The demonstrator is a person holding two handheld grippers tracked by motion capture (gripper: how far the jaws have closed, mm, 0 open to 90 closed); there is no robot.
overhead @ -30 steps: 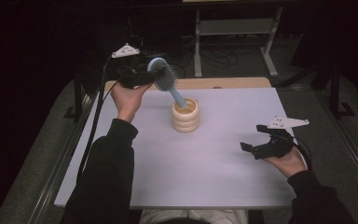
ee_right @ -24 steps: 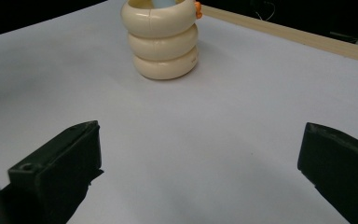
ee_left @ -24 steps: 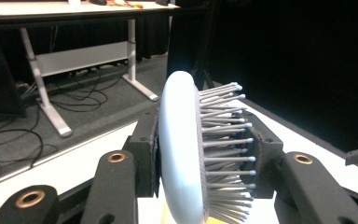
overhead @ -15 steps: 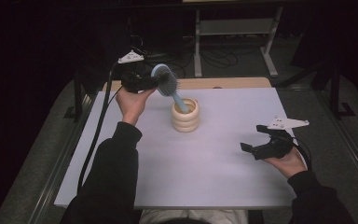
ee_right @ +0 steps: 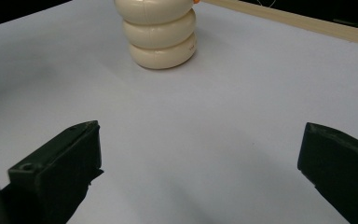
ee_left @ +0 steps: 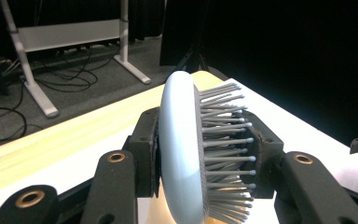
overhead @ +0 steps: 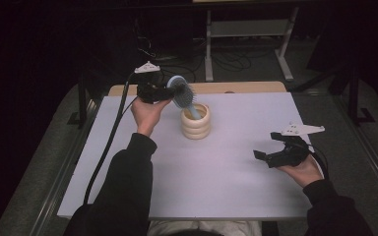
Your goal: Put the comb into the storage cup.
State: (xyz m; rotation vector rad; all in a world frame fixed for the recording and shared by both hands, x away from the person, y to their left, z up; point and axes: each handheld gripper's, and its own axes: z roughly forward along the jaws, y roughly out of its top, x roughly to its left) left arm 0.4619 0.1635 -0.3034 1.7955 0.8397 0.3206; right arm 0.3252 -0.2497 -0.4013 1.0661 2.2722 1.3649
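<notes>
A pale blue hairbrush [overhead: 181,92] with grey bristles is clamped by its head in my left gripper [overhead: 170,92], which is shut on it above the far middle of the table. Its handle slants down into the mouth of a cream ribbed holder [overhead: 195,122]. In the left gripper view the brush head [ee_left: 182,154] stands on edge between the two black jaws, bristles to the right. My right gripper [overhead: 268,149] rests open near the table's right side, nothing between its jaws. From its own view, the holder [ee_right: 159,35] stands ahead across bare table.
The white table top [overhead: 226,172] lies on a wooden board [overhead: 236,87] that shows along the far edge. A metal-legged stand [overhead: 246,34] and loose cables [overhead: 226,61] sit on the floor beyond. A black cable [overhead: 106,147] trails from the left gripper along the left side.
My left gripper has come down and shifted slightly right with the brush, so the handle now reaches deeper into the holder. The right gripper has stayed where it was.
</notes>
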